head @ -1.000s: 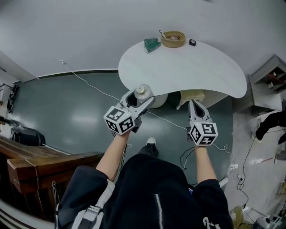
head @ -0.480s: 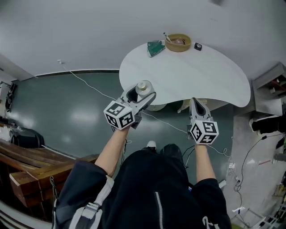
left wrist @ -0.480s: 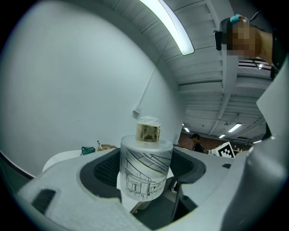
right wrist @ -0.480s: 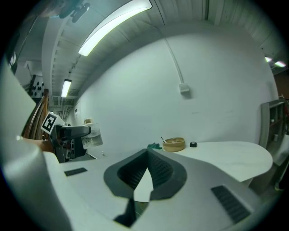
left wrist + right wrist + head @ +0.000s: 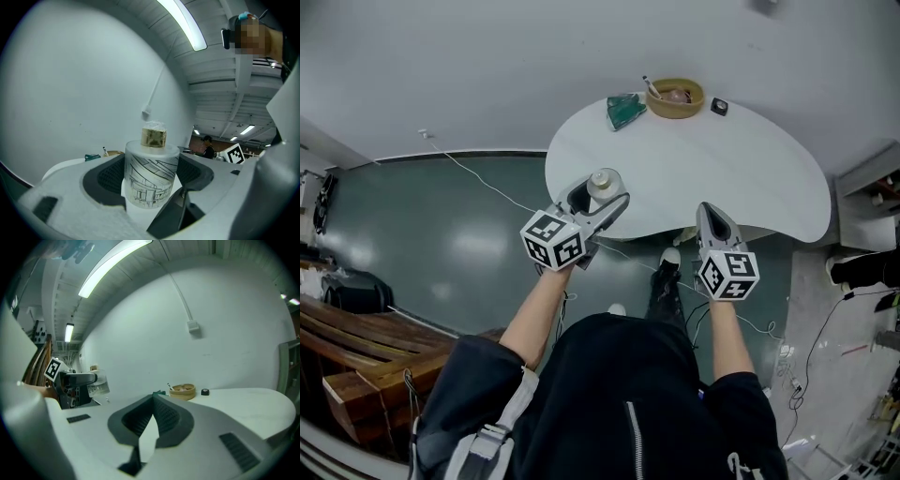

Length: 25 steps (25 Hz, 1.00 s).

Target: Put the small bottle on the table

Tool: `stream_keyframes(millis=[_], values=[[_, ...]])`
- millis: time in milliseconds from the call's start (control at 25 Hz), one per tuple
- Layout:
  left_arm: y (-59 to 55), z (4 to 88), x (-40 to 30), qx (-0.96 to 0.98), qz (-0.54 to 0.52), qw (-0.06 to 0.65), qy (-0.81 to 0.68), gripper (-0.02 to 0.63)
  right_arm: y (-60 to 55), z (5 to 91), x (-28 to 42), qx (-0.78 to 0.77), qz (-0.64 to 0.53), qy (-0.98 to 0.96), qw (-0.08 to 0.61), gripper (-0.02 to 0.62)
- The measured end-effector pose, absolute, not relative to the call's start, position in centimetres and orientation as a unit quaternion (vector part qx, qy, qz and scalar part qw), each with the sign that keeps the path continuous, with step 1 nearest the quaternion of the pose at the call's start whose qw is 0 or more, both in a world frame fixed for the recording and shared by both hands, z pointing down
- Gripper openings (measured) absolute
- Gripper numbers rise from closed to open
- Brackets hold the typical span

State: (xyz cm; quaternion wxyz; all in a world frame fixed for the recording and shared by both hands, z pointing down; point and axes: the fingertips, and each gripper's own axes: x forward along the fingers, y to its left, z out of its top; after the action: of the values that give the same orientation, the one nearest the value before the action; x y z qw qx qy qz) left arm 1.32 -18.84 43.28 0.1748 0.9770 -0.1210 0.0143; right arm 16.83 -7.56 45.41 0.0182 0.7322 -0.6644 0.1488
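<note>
Room: a pale wall, a dark green floor (image 5: 441, 225), and a white rounded table (image 5: 722, 159) at 12 to 1 o'clock in the head view.
Far left: a wooden bench (image 5: 356, 328) at 8 o'clock, at the picture's edge.
Floor: a thin white cable (image 5: 478, 178) runs from the wall at 10 o'clock toward the table.
Left gripper (image 5: 602, 195): held out at the table's 8 o'clock rim, with its jaws pinching the small bottle from both sides.
Small bottle (image 5: 151, 176): upright between the dark ribbed pads. It has a frosted body with a line drawing, a gold collar and a clear cap. In the head view it shows against the table's near-left edge.
Green item (image 5: 622, 110): on the table's far edge at 11 o'clock.
Wooden bowl (image 5: 675, 97): just beside the green item at 12 o'clock, with something lying in it.
Right gripper (image 5: 153, 401): at the table's 6 o'clock edge, with its jaws pressed together and nothing between them.
Small black object (image 5: 720, 107): just right of the bowl, at 1 o'clock on the tabletop.
</note>
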Motion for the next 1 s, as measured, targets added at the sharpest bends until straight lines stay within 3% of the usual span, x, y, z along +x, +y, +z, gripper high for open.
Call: stream_keyframes(millis=[600,1000], values=[[-29.9,44.0,9.7,0.948,0.001,0.183,-0.26,0.339,-23.9,45.0,26.6,0.618,0.151,-0.771,0.034,0.002],[-33.2,45.4,9.8,0.919,-0.001,0.196,-0.342,0.339,-29.7,46.9,26.7,0.543,0.169,-0.821,0.05,0.002]])
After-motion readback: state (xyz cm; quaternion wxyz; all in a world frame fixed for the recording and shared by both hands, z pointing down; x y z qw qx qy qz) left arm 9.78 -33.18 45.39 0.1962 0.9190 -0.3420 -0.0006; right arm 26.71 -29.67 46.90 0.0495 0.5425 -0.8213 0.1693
